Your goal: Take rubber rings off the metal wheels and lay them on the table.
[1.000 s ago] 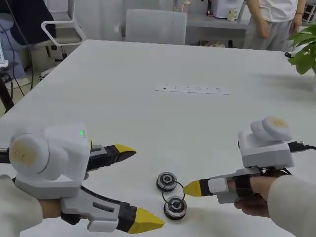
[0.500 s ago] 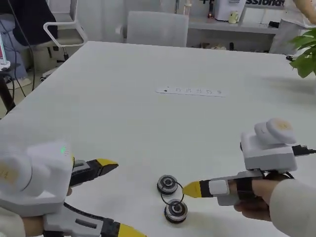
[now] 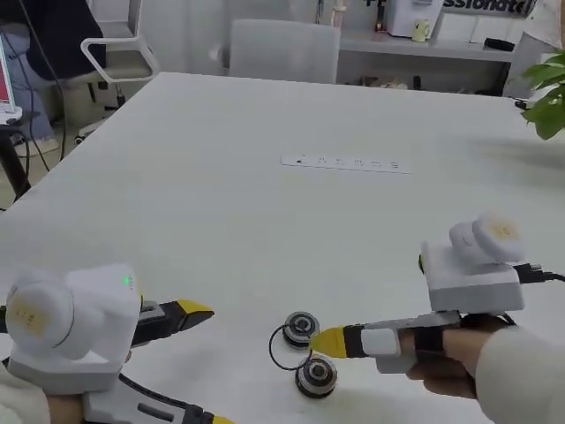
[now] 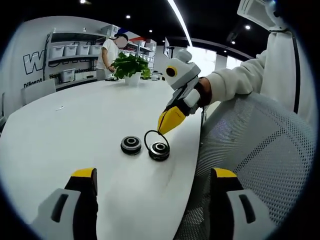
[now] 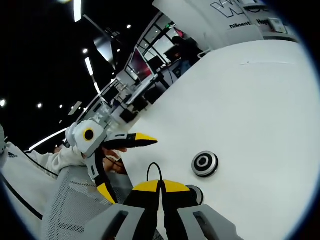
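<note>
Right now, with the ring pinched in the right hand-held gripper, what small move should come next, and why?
Probably carry the rubber ring sideways to bare table and open the jaws there. The right hand-held gripper is shut on it. The loop hangs beside the far wheel and the near wheel, apparently free of both, and is not yet laid down.

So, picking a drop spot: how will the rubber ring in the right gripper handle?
The rubber ring is a thin loop pinched in the shut right gripper, so probably light. It holds a round shape, so likely springy, not limp. Laid flat on the table, it shouldn't roll.
</note>
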### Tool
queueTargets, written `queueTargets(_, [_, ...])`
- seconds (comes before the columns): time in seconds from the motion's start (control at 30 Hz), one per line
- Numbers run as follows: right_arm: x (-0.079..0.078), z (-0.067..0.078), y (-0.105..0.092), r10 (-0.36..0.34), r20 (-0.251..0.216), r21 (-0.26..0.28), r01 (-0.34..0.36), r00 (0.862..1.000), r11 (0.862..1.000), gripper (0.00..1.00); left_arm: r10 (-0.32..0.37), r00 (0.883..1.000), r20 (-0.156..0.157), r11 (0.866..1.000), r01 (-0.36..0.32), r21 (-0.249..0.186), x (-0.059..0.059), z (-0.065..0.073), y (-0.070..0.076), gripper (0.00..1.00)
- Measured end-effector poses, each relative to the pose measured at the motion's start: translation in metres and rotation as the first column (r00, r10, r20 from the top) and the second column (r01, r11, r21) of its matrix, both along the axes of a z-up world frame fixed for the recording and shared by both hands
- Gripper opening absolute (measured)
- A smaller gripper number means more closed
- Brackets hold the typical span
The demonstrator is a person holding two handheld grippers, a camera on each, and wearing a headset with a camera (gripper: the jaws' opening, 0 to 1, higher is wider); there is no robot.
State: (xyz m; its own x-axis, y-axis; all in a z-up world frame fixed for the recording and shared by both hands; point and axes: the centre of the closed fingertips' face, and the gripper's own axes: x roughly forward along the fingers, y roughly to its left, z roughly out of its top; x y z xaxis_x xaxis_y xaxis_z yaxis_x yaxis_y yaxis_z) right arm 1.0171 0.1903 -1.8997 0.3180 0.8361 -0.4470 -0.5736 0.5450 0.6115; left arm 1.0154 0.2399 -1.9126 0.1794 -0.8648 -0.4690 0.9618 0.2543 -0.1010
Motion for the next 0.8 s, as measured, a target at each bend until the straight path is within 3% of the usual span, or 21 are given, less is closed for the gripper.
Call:
queueTargets(0.47, [-0.004, -0.018, 0.016, 0.063, 0.097, -0.052, -0.058, 0.993, 0.997, 0.0, -0.015, 1.0, -0.009, 1.0, 0.015, 0.021, -0.003, -0.004, 0.0, 0.91])
queueTargets(0.67, [-0.007, -0.023, 0.025, 0.103, 0.14, -0.091, -0.091, 0.985, 0.992, 0.0, -0.016, 1.0, -0.01, 1.0, 0.016, 0.025, -0.003, -0.004, 0.0, 0.9])
queueTargets(0.8, [-0.006, -0.032, 0.025, 0.117, 0.166, -0.147, -0.093, 0.979, 0.985, 0.0, -0.016, 1.0, -0.012, 0.999, 0.017, 0.031, -0.003, -0.006, 0.0, 0.9])
